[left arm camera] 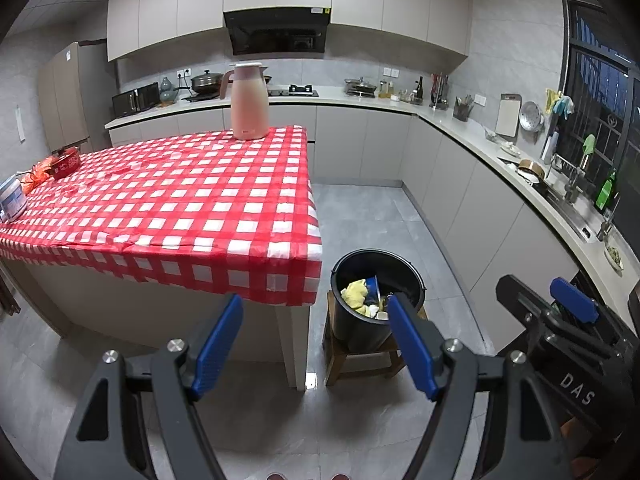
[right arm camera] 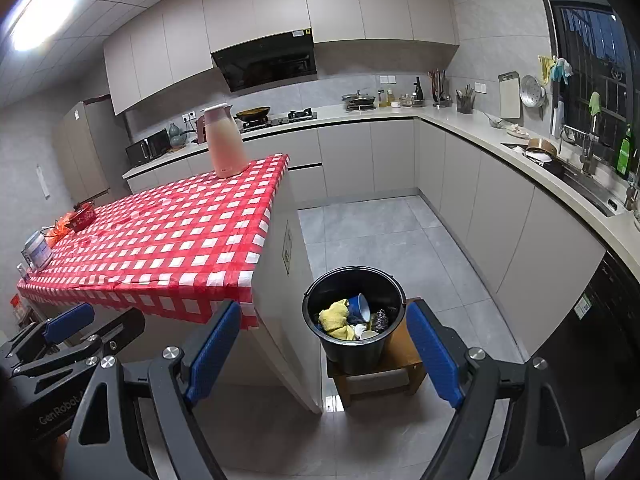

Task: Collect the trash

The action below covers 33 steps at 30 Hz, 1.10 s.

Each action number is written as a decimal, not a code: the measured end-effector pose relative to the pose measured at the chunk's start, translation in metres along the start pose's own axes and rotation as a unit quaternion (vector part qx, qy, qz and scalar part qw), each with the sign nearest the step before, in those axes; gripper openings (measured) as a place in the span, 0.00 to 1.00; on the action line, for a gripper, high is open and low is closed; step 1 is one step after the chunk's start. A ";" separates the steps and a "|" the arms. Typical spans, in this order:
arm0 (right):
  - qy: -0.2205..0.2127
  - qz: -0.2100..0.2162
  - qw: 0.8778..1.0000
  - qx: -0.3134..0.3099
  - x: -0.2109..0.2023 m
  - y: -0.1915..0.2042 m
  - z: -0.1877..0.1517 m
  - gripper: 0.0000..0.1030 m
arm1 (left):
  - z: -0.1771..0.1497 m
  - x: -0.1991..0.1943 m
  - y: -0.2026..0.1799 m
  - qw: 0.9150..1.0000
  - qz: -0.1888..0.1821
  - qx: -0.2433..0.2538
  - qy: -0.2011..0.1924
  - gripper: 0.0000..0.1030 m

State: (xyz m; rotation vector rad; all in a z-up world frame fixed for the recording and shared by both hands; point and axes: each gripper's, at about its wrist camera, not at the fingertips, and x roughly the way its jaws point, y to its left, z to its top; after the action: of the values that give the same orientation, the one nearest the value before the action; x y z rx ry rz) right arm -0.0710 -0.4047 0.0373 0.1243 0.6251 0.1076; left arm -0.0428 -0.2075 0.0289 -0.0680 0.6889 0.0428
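Right wrist view showed a black bucket [right arm camera: 354, 336] on a wooden stool [right arm camera: 404, 356] beside the tabletop [right arm camera: 168, 240], holding yellow cloth [right arm camera: 334, 316], a blue cup [right arm camera: 360, 306] and other trash. Left hand-held gripper [left arm camera: 316, 346] and right hand-held gripper [right arm camera: 324, 352] stood apart, empty.

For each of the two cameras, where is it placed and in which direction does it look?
Left wrist: sits on the left tool, looks down over the checked table toward the black bucket; the open right tool shows at right.
Right wrist: sits on the right tool, looks toward the bucket on its wooden stool; the left tool shows at left.
Shared: table, bucket, pink jug, kitchen counter.
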 end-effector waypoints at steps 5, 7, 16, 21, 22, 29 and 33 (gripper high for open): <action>0.000 0.001 1.000 -0.001 0.000 0.002 0.000 0.84 | 0.000 0.000 0.001 1.000 0.000 0.000 0.001 0.74; 0.001 0.002 1.000 -0.001 0.001 0.003 -0.001 0.84 | 0.000 -0.001 0.001 1.000 0.000 0.000 0.001 0.74; 0.003 0.004 1.000 -0.002 0.001 0.006 -0.001 0.84 | 0.000 -0.001 0.005 1.000 0.002 0.001 0.002 0.74; 0.006 0.006 1.000 -0.004 0.004 0.008 0.000 0.84 | 0.000 -0.001 0.005 1.000 0.002 0.001 0.002 0.74; 0.006 0.006 1.000 -0.004 0.004 0.007 0.000 0.84 | 0.000 -0.001 0.005 1.000 0.001 0.002 0.002 0.74; 0.007 0.007 1.000 -0.005 0.004 0.006 0.000 0.84 | -0.001 0.002 0.006 1.000 -0.001 0.003 0.008 0.74; 0.008 0.007 1.000 -0.004 0.005 0.006 0.001 0.84 | 0.000 0.004 0.006 1.000 -0.002 0.003 0.014 0.74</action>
State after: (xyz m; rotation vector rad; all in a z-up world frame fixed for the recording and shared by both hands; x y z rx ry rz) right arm -0.0671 -0.3984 0.0358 0.1197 0.6397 0.1240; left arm -0.0404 -0.2019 0.0262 -0.0639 0.7173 0.0361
